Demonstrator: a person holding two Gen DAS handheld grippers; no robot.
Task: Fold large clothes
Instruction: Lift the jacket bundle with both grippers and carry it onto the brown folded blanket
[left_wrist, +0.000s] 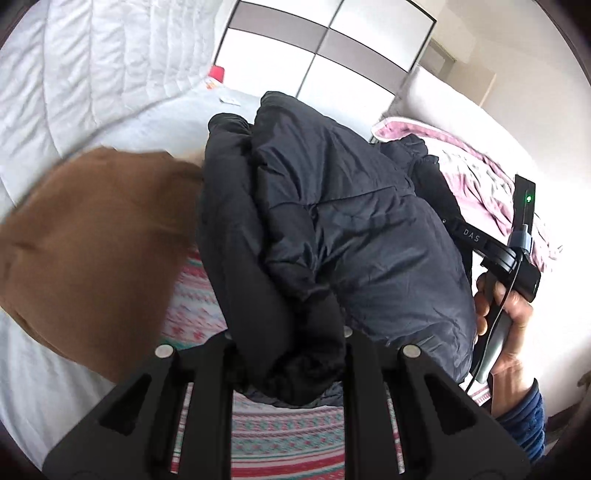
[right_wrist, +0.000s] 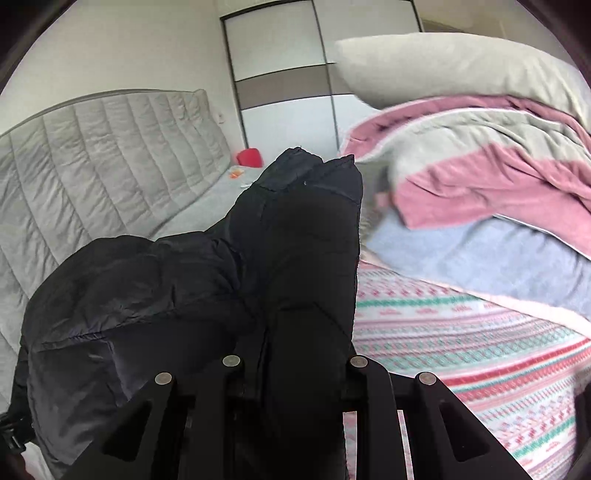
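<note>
A large black puffer jacket (left_wrist: 332, 229) hangs bunched above the patterned bedspread (left_wrist: 288, 432). My left gripper (left_wrist: 288, 354) is shut on a thick fold at its lower edge. In the right wrist view the same jacket (right_wrist: 207, 280) fills the lower left, and my right gripper (right_wrist: 295, 369) is shut on a dark fold that rises between its jaws. The other gripper's body (left_wrist: 498, 258), held by a hand (left_wrist: 513, 339), shows at the jacket's right side in the left wrist view. Both sets of fingertips are buried in fabric.
A brown garment (left_wrist: 88, 251) lies on the bed at left. A pink and grey blanket (right_wrist: 480, 162) and a pillow (right_wrist: 461, 62) are piled at right, over a blue cloth (right_wrist: 480, 258). A quilted headboard (right_wrist: 92, 166), a wardrobe (right_wrist: 288, 81) and a red object (right_wrist: 250, 157) stand behind.
</note>
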